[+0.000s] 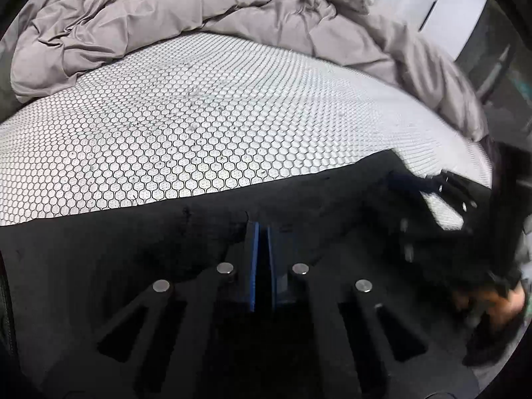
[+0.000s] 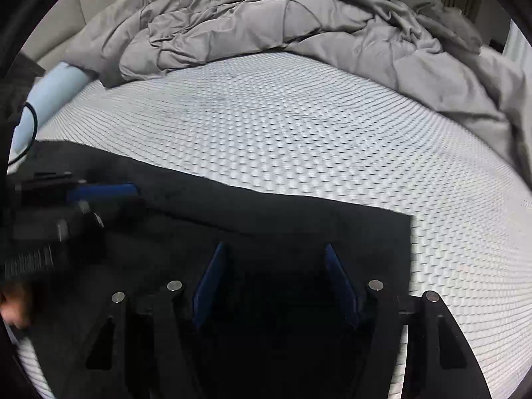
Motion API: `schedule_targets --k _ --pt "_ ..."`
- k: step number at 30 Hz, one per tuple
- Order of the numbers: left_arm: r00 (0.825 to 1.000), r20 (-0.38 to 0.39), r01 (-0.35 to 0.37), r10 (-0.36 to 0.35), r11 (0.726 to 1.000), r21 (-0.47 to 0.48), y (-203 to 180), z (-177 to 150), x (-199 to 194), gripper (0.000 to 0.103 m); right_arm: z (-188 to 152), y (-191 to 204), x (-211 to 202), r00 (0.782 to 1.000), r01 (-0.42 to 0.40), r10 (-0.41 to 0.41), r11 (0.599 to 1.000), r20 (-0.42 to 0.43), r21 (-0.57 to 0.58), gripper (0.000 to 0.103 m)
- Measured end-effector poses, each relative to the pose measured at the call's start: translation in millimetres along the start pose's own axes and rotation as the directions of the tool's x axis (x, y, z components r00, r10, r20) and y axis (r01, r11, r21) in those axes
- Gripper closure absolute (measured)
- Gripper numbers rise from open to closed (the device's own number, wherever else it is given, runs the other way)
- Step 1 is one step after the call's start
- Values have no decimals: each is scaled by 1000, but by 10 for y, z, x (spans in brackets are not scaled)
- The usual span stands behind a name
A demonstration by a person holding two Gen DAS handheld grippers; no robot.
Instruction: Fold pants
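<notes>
Pants (image 2: 266, 219) lie flat on the mattress (image 2: 299, 139), near edge. My left gripper (image 1: 262, 232) pinches their hem; right gripper (image 2: 276, 256) hangs half-open over cloth, empty. Should clamp before lifting evenly.

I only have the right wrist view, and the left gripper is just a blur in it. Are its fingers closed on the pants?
Observer: Yes. In the left wrist view the left gripper has its blue fingers together, pinching the black pants near their far edge.
Operator: Does that edge lie flat out to the left?
Observer: It runs straight across the mattress, with one small pucker beside the fingertips.
</notes>
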State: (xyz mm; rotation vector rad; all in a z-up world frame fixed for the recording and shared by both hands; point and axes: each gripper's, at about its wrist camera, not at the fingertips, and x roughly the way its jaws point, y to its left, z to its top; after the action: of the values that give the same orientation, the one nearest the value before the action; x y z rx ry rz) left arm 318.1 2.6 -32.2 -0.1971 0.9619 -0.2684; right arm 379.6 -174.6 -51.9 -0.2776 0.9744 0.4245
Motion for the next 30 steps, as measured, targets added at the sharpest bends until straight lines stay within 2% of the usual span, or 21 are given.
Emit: schedule_targets --k 1,2,3,6,8,9,11,12,14,15,17,18,21,24,25,27,29,30 --pt "1000 2 5 -5 1000 8 6 -24 -29 98 -6 -52 -10 998 69 -69 998 7 -14 42" --pt "1000 4 2 -2 1000 16 -1 -43 -48 98 -49 -168 -35 985 173 -173 985 15 -18 42" --pt "1000 6 -7 6 1000 25 -20 -62 -78 98 -80 -274 -40 980 200 -200 980 9 6 41" --pt "999 33 -36 34 999 38 -92 -122 -278 95 -176 -588 -225 986 160 -165 979 26 130 42" --pt "994 88 -63 58 996 56 -156 -175 -504 88 -211 -561 -437 984 161 -169 979 58 125 43" --pt "993 113 -52 45 996 67 -213 -221 -621 86 -236 -482 -592 986 134 -143 986 90 101 43" --pt "992 127 -14 1 995 94 -338 -327 -756 73 -291 -265 -831 989 52 -58 997 133 49 42" --pt "992 125 10 -24 993 117 -427 -417 -780 71 -320 -157 -876 991 10 -13 1000 136 26 41" --pt "995 71 58 -71 984 170 -576 -588 -699 67 -367 63 -837 991 -79 81 997 108 -22 41" --pt "997 46 58 -67 982 181 -605 -641 -638 67 -401 203 -753 989 -120 124 992 75 -50 41" --pt "1000 -9 5 -3 982 187 -586 -735 -462 68 -445 386 -560 994 -111 112 988 4 -109 41" --pt "1000 -20 11 -7 983 182 -529 -774 -425 69 -497 420 -462 997 -69 67 987 -25 -145 41" --pt "996 -16 93 -92 986 139 -349 -813 -560 69 -596 213 -535 1000 -3 0 991 -24 -137 40" --pt "997 19 74 -78 988 137 -335 -896 -752 67 -748 -183 -636 995 100 -101 992 -12 -71 38" --pt "997 33 58 -63 988 144 -368 -918 -824 67 -791 -300 -693 995 97 -97 995 -1 -29 38" --pt "993 62 92 -104 981 171 -459 -969 -1005 67 -834 -434 -968 994 72 -77 995 77 69 40" --pt "987 64 131 -147 970 205 -601 -1009 -1080 64 -823 -353 -1158 990 16 -24 998 142 54 40" --pt "985 57 145 -161 964 221 -681 -1051 -1069 63 -820 -250 -1230 987 -51 45 998 153 34 40"
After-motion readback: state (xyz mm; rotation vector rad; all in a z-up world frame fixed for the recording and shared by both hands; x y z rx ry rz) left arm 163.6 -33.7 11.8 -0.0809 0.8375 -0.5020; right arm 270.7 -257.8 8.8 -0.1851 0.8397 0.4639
